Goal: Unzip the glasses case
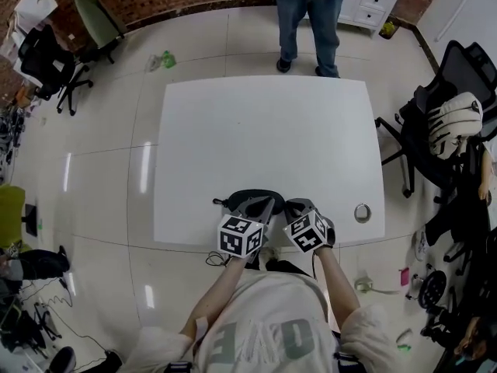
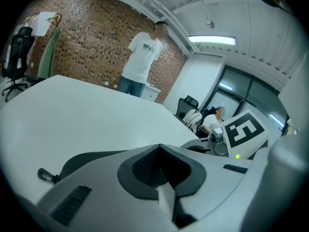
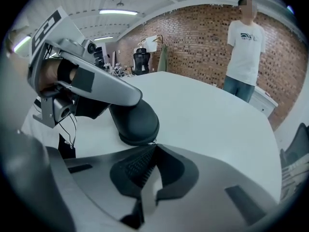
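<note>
Left jaws: the left gripper [image 2: 159, 148] has its jaws closed, tips met, lying over the top of the glasses case [image 2: 77, 161].
Right jaws: the right gripper [image 3: 153, 146] has its jaws closed too, tips against the case's rounded end, where a small metal glint shows. Whether it is pinched cannot be told.
Glasses case: dark, at the near edge of the white desk [image 1: 264, 130], under both grippers. A small loop [image 2: 46, 174] sticks out at its left end.
Far side: a person [image 1: 309, 22] stands at the desk's far edge.
</note>
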Demonstrator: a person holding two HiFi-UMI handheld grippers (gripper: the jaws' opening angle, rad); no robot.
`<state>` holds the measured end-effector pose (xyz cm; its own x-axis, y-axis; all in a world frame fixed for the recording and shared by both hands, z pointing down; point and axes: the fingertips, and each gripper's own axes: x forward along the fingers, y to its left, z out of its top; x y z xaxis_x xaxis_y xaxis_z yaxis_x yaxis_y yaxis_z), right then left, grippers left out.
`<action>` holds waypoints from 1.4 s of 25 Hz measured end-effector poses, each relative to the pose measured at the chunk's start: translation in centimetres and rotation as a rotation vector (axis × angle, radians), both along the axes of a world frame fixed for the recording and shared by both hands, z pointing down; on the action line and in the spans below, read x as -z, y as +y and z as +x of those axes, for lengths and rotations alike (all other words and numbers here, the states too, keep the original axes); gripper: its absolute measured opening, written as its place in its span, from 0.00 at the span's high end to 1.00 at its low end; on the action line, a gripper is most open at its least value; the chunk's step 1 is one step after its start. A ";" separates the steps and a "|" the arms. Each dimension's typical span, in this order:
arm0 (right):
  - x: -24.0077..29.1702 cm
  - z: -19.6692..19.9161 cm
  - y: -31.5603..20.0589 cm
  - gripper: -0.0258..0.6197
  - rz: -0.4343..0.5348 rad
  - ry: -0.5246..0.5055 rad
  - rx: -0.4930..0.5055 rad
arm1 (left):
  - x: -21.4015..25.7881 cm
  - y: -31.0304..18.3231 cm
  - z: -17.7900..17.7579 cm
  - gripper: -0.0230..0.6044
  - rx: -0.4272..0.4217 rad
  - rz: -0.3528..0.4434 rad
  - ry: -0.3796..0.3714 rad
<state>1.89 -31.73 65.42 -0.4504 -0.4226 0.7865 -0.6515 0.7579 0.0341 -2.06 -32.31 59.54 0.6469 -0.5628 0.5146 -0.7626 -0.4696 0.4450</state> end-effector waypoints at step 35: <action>-0.3 -1.3 -2.0 0.96 0.036 0.023 0.118 | -0.4 0.0 -0.3 0.96 -0.022 0.008 -0.021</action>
